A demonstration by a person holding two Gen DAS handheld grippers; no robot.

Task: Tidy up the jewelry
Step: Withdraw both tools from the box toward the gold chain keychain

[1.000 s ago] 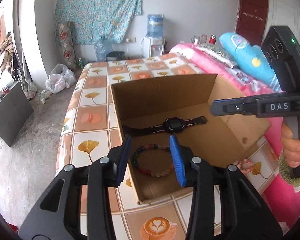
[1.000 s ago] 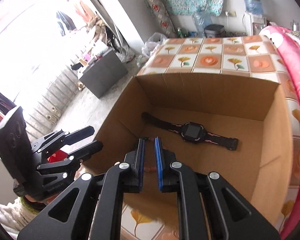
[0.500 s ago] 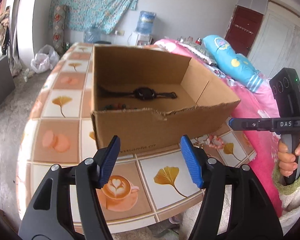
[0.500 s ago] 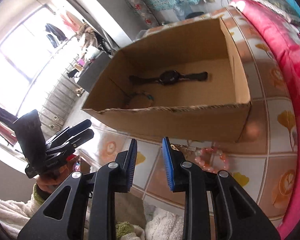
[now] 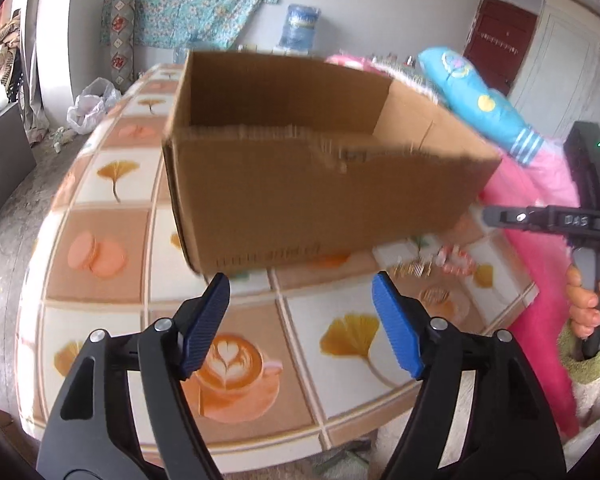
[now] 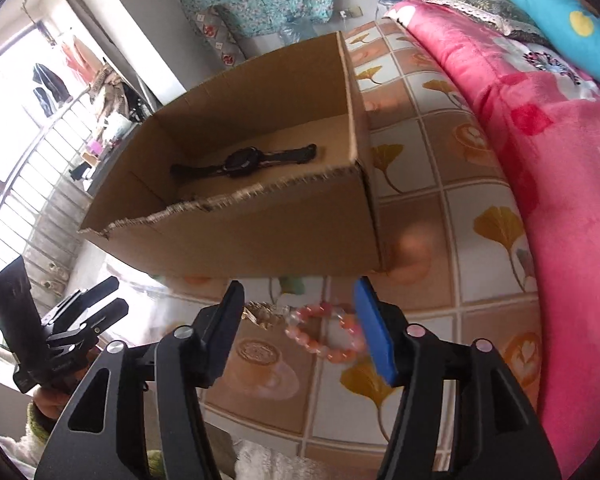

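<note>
A table (image 5: 112,320) with shiny leaf-and-coffee tiles holds a brown cardboard box (image 6: 260,232). Round pink bracelet (image 6: 324,334) lies low in the frame, between the opening, empty right gripper (image 6: 300,320). Left gripper (image 5: 300,316) opens wide, empty
</note>
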